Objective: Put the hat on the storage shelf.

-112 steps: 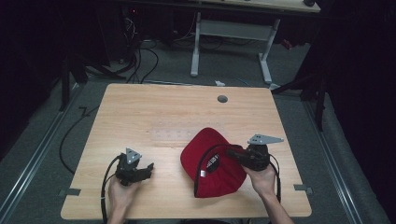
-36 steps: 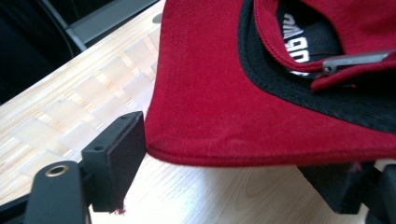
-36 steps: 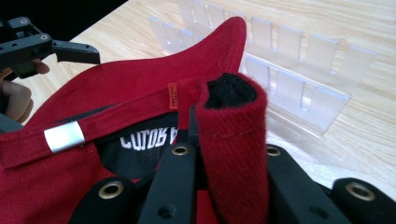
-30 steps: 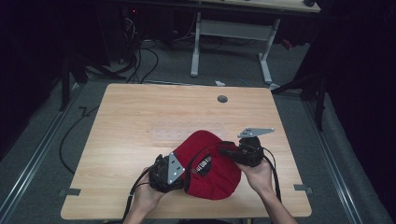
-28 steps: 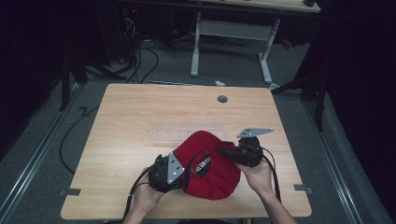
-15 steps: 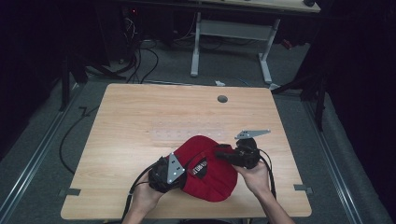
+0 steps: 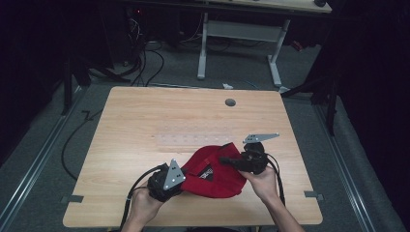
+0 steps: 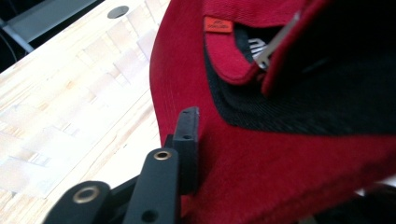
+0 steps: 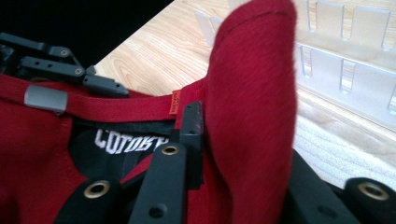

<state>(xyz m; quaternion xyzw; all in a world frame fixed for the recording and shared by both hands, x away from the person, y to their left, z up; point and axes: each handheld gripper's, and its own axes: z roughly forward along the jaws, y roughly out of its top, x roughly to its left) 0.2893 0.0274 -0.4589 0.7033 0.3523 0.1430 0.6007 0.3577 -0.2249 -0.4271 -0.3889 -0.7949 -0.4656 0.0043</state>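
Left gripper (image 7: pixel 180 180), right gripper (image 7: pixel 226 160): both clamped.

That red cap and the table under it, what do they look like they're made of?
The red cap looks like matte, slightly fuzzy woven fabric, perhaps cotton or wool blend, with visible stitching. The table looks like pale wood or wood laminate: block-patterned grain, smooth finish.

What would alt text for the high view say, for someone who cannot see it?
A person's two hands hold a black left gripper and a black right gripper at opposite sides of a red fabric cap, near the front edge of a light wooden table. Dark floor and cables surround the table.
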